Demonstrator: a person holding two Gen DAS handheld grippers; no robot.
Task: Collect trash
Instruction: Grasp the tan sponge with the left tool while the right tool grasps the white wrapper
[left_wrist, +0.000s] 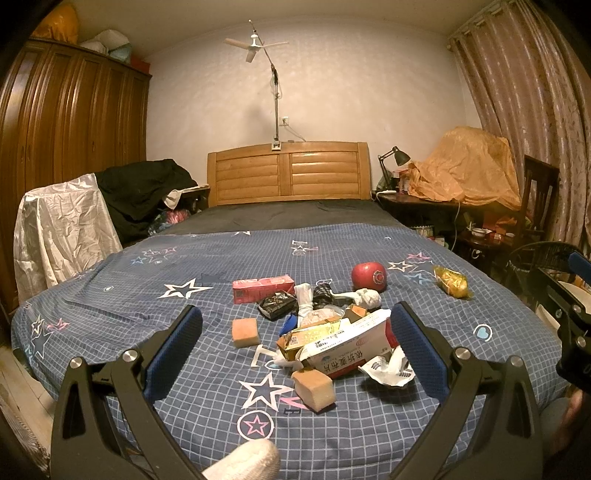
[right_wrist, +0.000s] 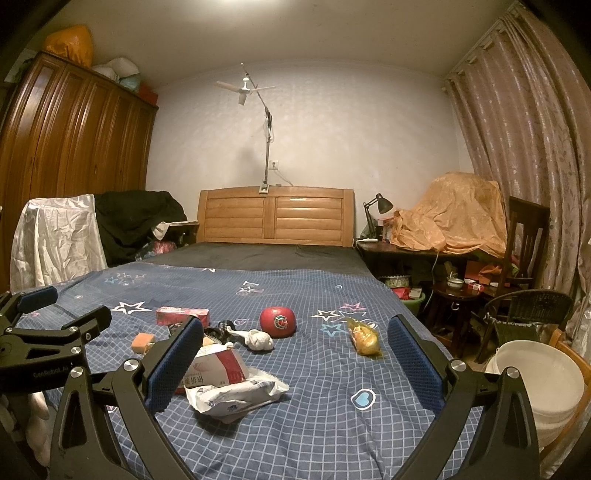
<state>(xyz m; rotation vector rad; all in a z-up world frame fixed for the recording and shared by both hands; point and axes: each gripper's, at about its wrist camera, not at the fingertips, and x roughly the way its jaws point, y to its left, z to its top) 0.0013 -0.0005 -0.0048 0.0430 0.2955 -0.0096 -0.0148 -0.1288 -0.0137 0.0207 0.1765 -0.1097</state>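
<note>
From the left wrist view, the left gripper (left_wrist: 295, 347) hangs over the near part of the bed (left_wrist: 110, 295) with its jaws spread wide and nothing between them. The trash sits directly ahead of it in a loose heap: a red-and-white carton (left_wrist: 347, 347) lies between the fingers' lines, a crumpled white wrapper (left_wrist: 388, 369) just to its right, and a tan foam block (left_wrist: 314, 389) nearest the gripper. A second foam block (left_wrist: 244, 331) lies ahead and left, a flat red box (left_wrist: 263, 288) beyond it. Farther ahead and right are a red apple (left_wrist: 368, 277) and a yellow foil packet (left_wrist: 451, 281), well apart from the heap.

From the right wrist view, the right gripper (right_wrist: 295, 363) is likewise released and empty. The white wrapper (right_wrist: 236, 397) lies just ahead, toward its left finger, with the carton (right_wrist: 218, 365) touching that wrapper behind it. The apple (right_wrist: 277, 321) and foil packet (right_wrist: 364, 338) are ahead — the packet nearer its right finger. A white bucket (right_wrist: 539, 376) stands off the bed to the right, probably the bin.

The risk, as I judge it: the heap is overlapped, so closing on one piece may drag or scatter its neighbours on the soft quilt. The thin wrapper could slip from the pads, and the apple could roll if nudged.
</note>
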